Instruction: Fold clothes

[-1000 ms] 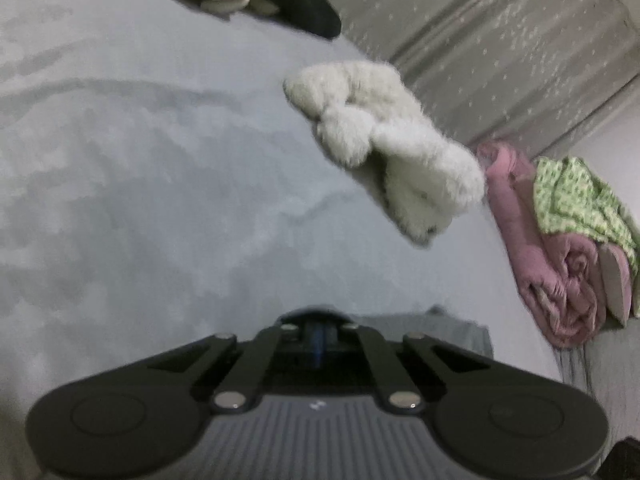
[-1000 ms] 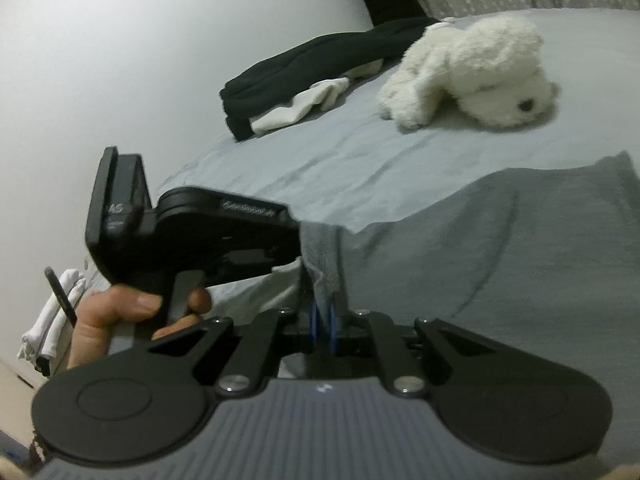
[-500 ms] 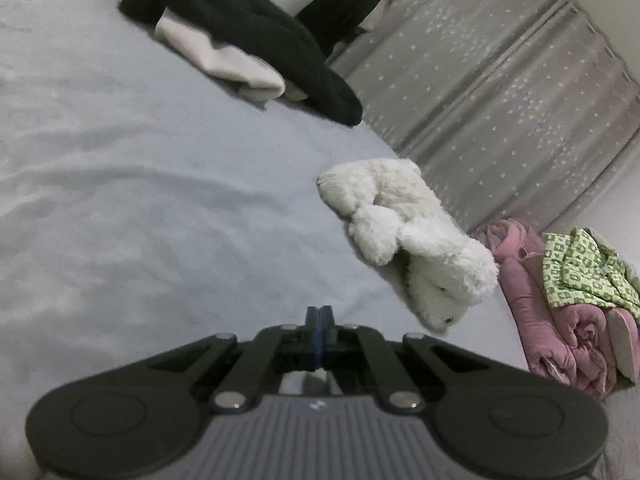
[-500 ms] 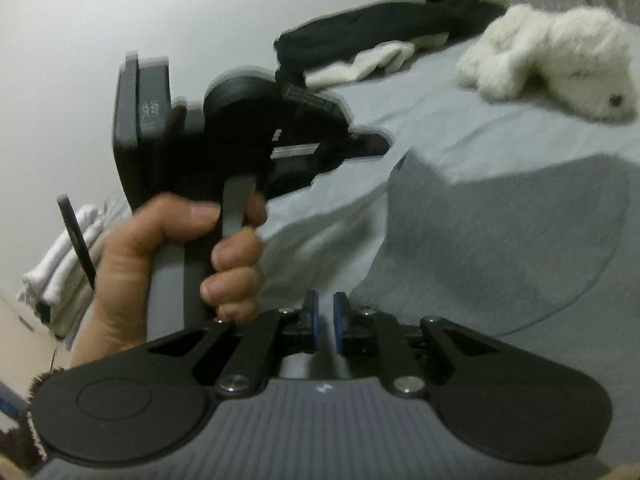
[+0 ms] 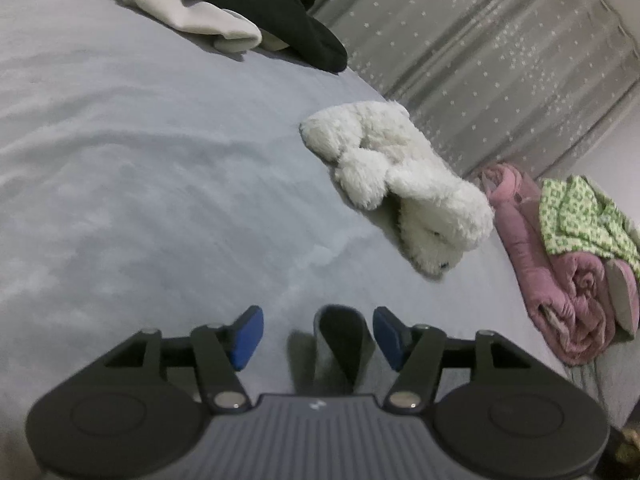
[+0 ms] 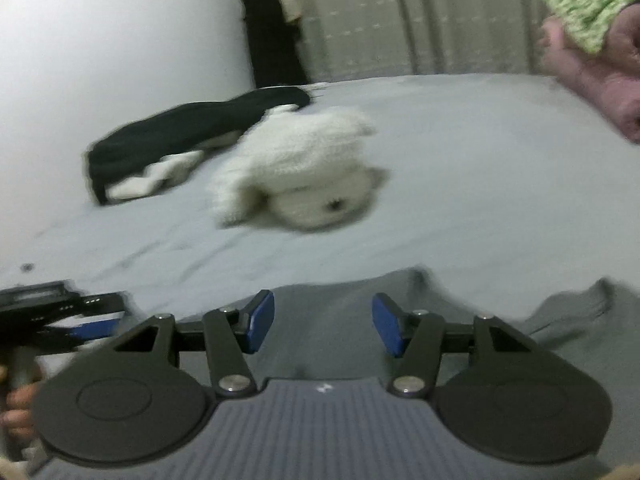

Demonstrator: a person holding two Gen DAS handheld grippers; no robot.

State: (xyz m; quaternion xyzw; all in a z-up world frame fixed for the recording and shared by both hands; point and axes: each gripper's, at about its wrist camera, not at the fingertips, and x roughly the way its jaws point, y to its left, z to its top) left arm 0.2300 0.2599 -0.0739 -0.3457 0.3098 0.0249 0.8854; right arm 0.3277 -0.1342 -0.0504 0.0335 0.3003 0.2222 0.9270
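On the bed [image 5: 120, 184], both grippers, left [image 5: 318, 338] and right [image 6: 323, 326], have just been opening: jaws half-wide, gripping nothing. Grey shirt [image 6: 460, 320] lies flat under right; its raised fold [image 5: 342, 344] stands loose between left's pads. Risk: fold flops open or snags a pad on pullback. Plush [image 5: 400, 184] near; left side free.

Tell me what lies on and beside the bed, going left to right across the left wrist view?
Black garment with a white piece tucked in it → white plush toy → rolled pink blanket → green patterned cloth lying on it.
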